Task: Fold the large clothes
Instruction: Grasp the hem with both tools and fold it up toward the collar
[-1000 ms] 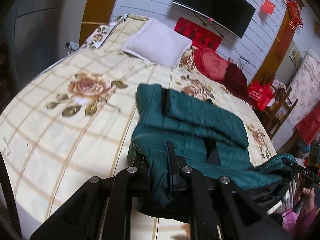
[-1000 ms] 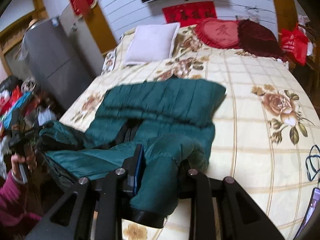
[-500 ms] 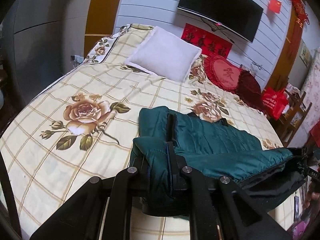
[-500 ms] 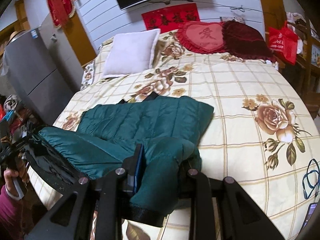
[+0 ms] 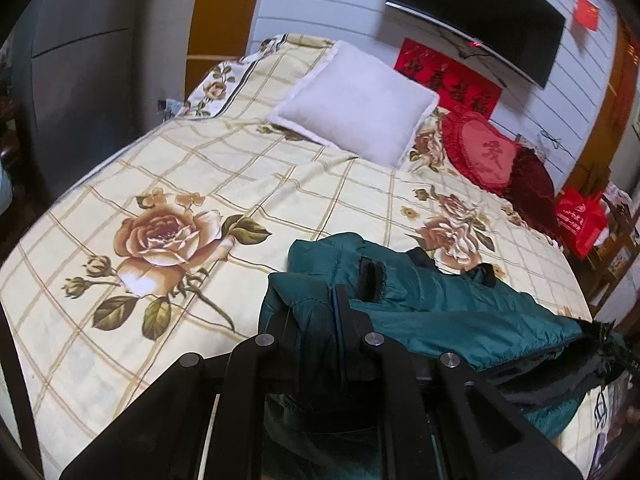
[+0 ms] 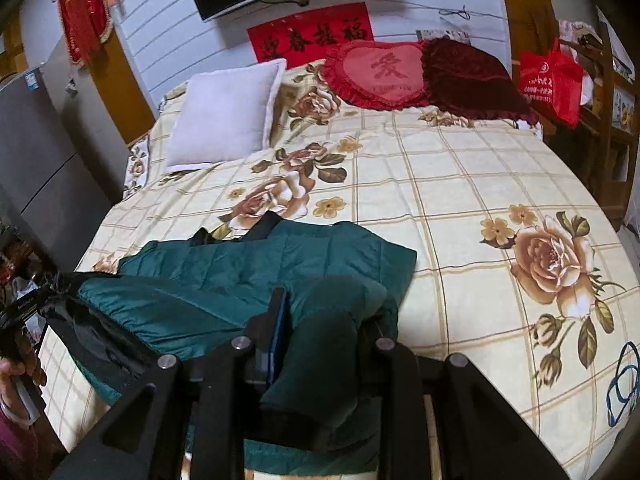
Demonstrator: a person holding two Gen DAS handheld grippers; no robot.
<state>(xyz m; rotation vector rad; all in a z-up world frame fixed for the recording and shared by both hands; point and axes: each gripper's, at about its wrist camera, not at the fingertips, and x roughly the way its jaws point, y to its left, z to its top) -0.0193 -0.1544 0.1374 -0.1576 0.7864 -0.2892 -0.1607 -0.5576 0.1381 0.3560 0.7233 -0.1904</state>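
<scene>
A dark teal padded jacket [image 5: 440, 304] lies partly folded on the flower-print bed [image 5: 160, 160]. My left gripper [image 5: 316, 312] is shut on the jacket's near left corner, and the cloth bunches over its fingers. In the right wrist view, my right gripper [image 6: 332, 308] is shut on a thick fold of the same jacket [image 6: 280, 264] at the near right corner. The lifted near edge hangs taut between both grippers, above the lower layer. The left gripper [image 6: 24, 308] also shows at the far left of that view, held by a hand [image 6: 16, 368].
At the head of the bed [image 6: 480, 168] lie a white pillow [image 6: 224, 116], a red heart cushion [image 6: 384, 72] and a dark red cushion [image 6: 468, 76]. A grey cabinet [image 6: 36, 160] stands to the left, a red bag [image 6: 552, 80] to the right. A blue cable [image 6: 620, 384] rests near the right edge.
Both grippers have carried the jacket's near edge forward toward the pillows, so the upper layer now covers more of the lower one. Both grips are unchanged.
</scene>
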